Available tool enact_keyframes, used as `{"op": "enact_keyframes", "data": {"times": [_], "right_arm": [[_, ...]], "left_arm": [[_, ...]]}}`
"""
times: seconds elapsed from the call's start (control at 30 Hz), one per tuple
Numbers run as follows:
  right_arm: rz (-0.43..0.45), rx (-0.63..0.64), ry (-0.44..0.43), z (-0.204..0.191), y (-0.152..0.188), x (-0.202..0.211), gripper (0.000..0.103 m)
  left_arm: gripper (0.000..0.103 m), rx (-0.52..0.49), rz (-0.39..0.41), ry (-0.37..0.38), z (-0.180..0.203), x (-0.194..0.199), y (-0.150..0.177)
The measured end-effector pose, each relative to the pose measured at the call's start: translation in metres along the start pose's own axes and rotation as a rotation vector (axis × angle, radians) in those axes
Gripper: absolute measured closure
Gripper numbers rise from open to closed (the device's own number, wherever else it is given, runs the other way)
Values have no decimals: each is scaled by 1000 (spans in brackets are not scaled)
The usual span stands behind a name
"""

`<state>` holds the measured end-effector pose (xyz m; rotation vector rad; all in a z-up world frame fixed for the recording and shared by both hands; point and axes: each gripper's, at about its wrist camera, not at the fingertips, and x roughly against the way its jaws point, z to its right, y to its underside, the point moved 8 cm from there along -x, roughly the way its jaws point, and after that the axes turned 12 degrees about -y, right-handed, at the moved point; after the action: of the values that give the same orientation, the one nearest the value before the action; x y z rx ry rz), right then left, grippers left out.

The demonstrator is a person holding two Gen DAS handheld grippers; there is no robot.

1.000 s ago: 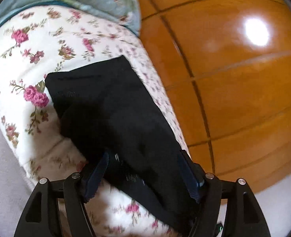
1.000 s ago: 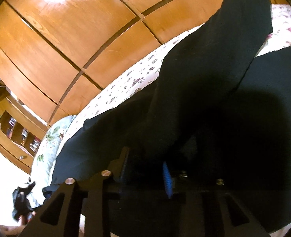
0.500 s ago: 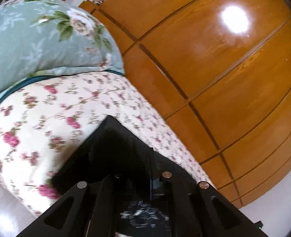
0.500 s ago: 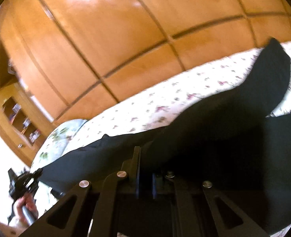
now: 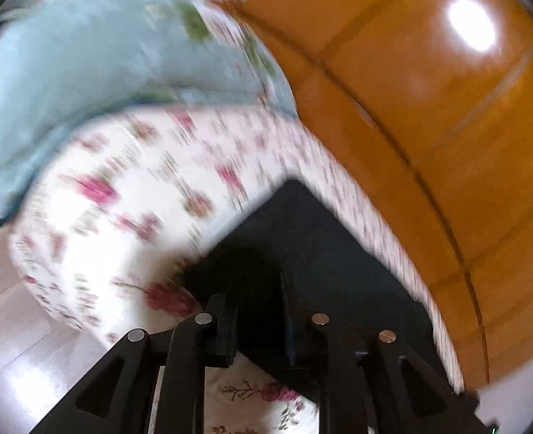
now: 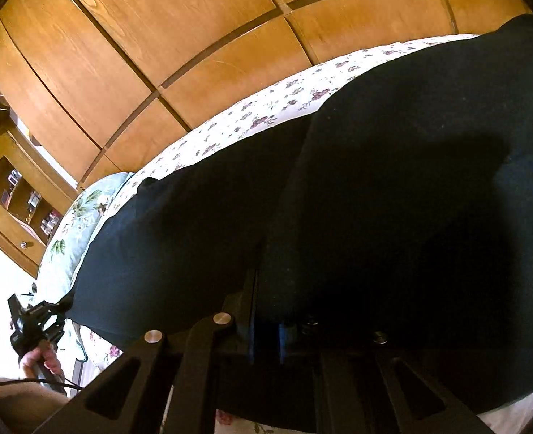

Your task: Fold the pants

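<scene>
I have both tongs clamped on the black pants (image 6: 392, 188), which lie spread over the floral bed (image 5: 129, 195). The left tongs (image 5: 257, 311) pinch a dark corner of the cloth at the bed's near edge; the right tongs (image 6: 264, 325) are drawn together on a thick fold of fabric that fills most of the right view.

A second ago the left tongs stood wide apart around the cloth, and half a second ago they had already come together on it. Now that view is smeared with motion and the blue pillow (image 5: 96, 58) at the head of the bed has swung across the top, so I judge I am carrying that corner along the bed. On the right side, the leg that stood up tall against the wooden wardrobe (image 6: 194, 36) behind the bed a second ago has sunk into a low, broad mound on the bed.

To me that means the grasp is made at both ends and the fold itself is under way, early in the task. From the right view I can see my left hand (image 6: 44, 356) with its tongs near the pillow end of the bed, at the far tip of the pants.
</scene>
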<state>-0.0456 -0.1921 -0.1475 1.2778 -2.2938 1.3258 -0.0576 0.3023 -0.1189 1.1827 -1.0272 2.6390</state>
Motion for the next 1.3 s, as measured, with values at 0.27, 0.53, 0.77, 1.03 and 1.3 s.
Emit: {"op": "enact_keyframes", "data": {"times": [0.27,0.53,0.77,1.03,1.3], "right_arm": [[163,-89,-48,15,-21,43,54],[406,-242,78,90,-75,116,52],[473,-357,122,129,-119,135,52],[474,-213,261,109,-112,165,96],[491,-370,280,136,-13,206,97]], "left_arm": [[81,-94,198,39,46,38,-17],[75,-413,-69,220,154,-28,65],[76,-581,-79,135,168,-58,118],[76,-531,-96,219,156,-55,117],[76,-515,-81,239,153,-51,116]]}}
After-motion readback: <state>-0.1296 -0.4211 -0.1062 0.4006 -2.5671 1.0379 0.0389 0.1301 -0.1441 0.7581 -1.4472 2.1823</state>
